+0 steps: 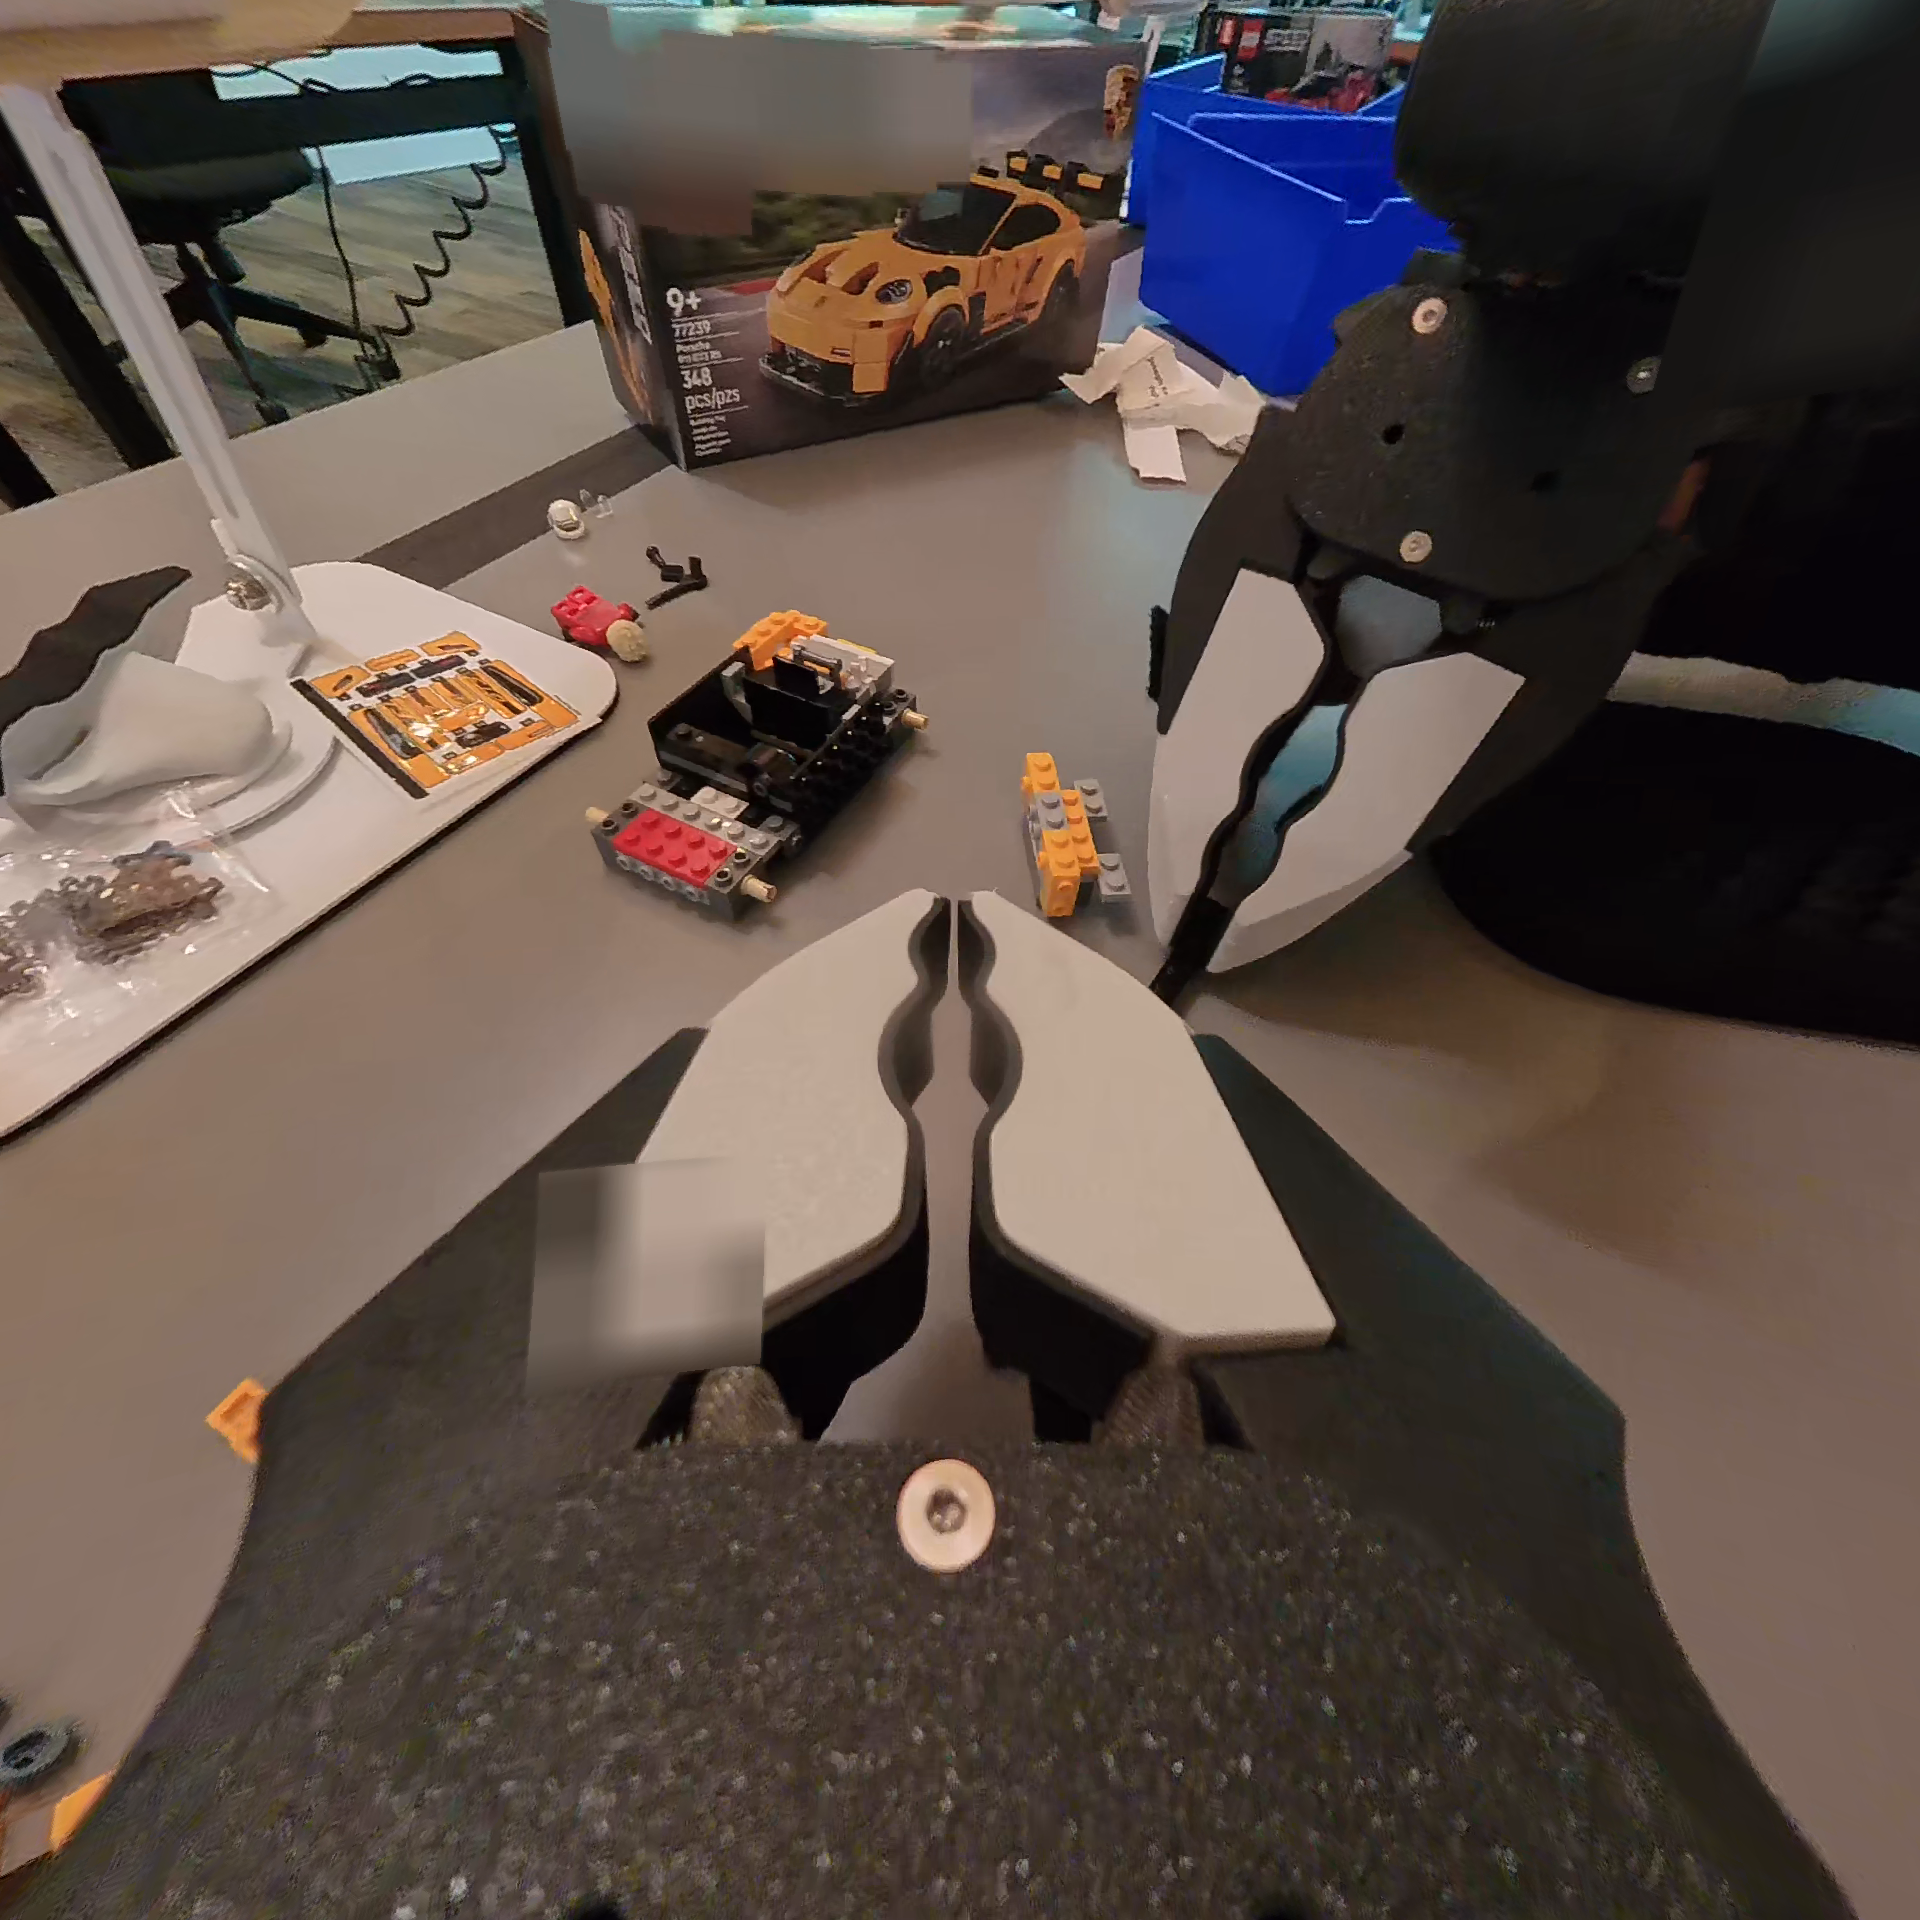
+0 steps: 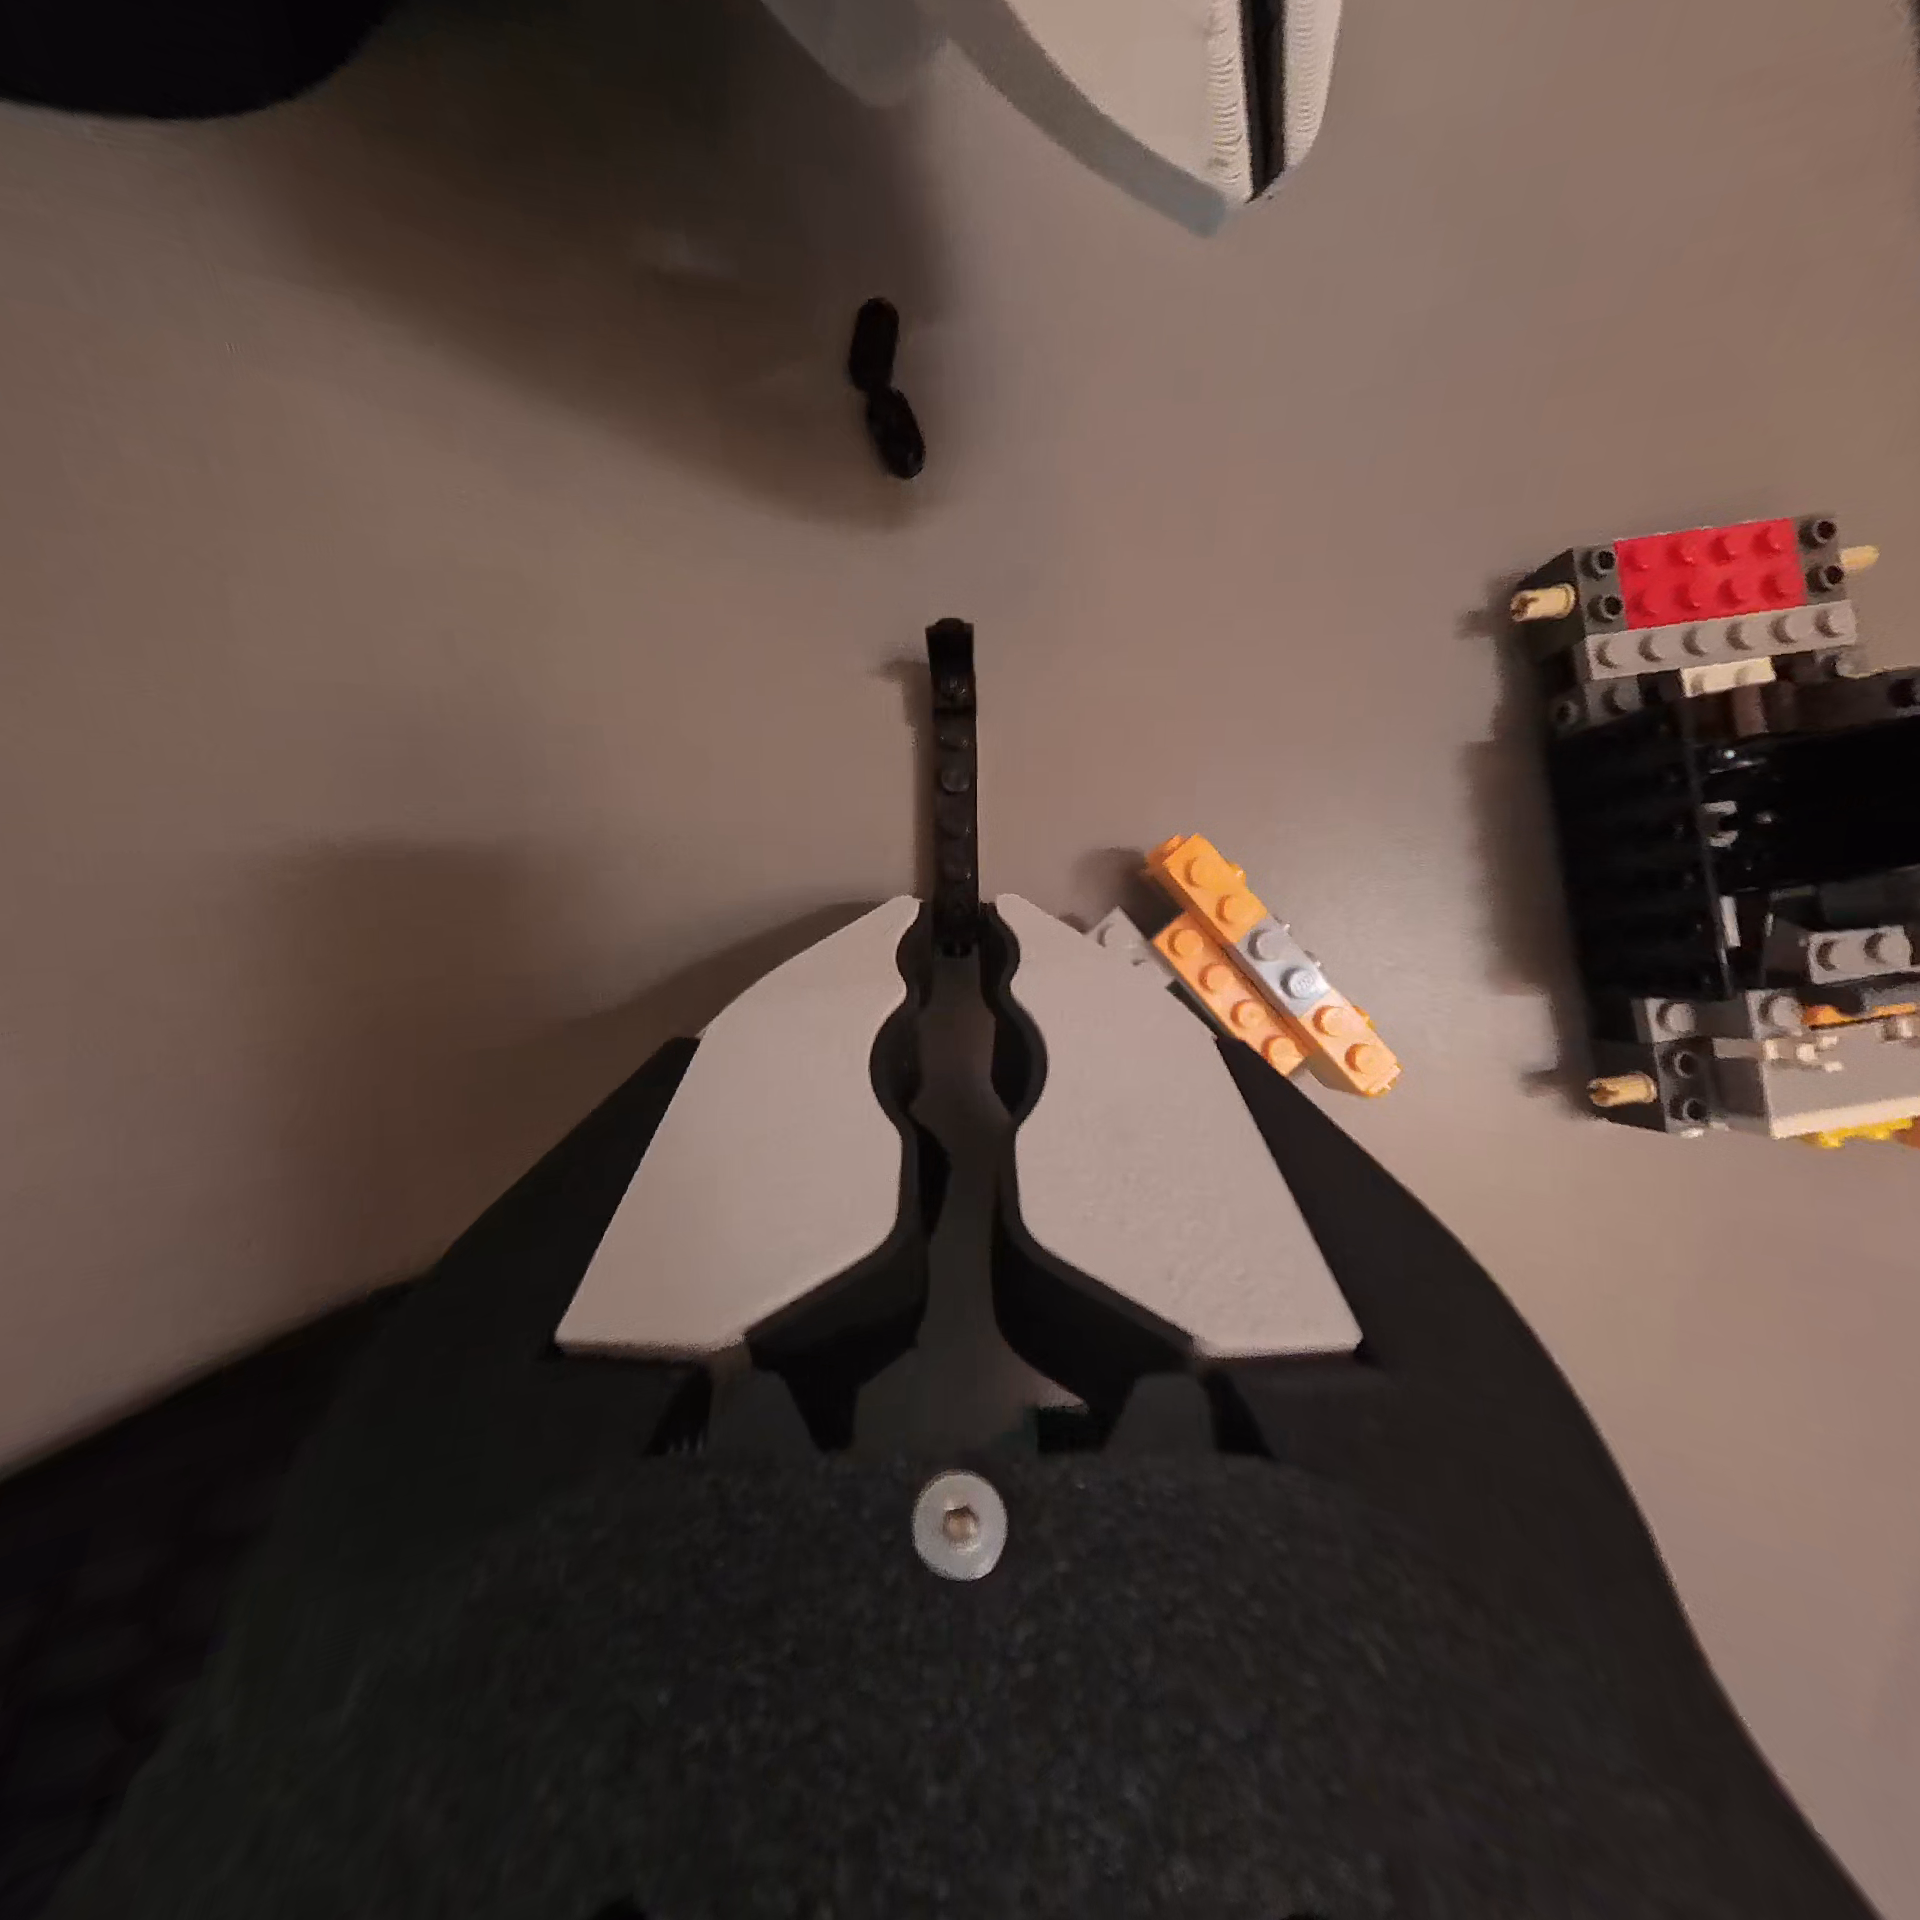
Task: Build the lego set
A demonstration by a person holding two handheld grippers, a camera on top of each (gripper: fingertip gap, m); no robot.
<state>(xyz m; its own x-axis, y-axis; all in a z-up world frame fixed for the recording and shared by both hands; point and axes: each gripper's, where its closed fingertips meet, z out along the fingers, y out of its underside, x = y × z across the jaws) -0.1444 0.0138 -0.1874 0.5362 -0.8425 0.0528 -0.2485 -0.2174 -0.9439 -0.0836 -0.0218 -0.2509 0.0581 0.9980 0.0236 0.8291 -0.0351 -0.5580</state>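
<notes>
On the grey table we pinch a black strip in our right gripper; our left gripper sits closed, empty, near the chassis and orange piece.

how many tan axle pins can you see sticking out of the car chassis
3. On the car chassis: two at the red-plate end, one on each side, and one at the other end. A fourth may lie outside the frame.

My right gripper pinches a long, thin black studded plate edge-on above the grey table. The black-and-grey car chassis with a red plate sits upright. An orange-and-grey sub-assembly lies just beside it.
</notes>
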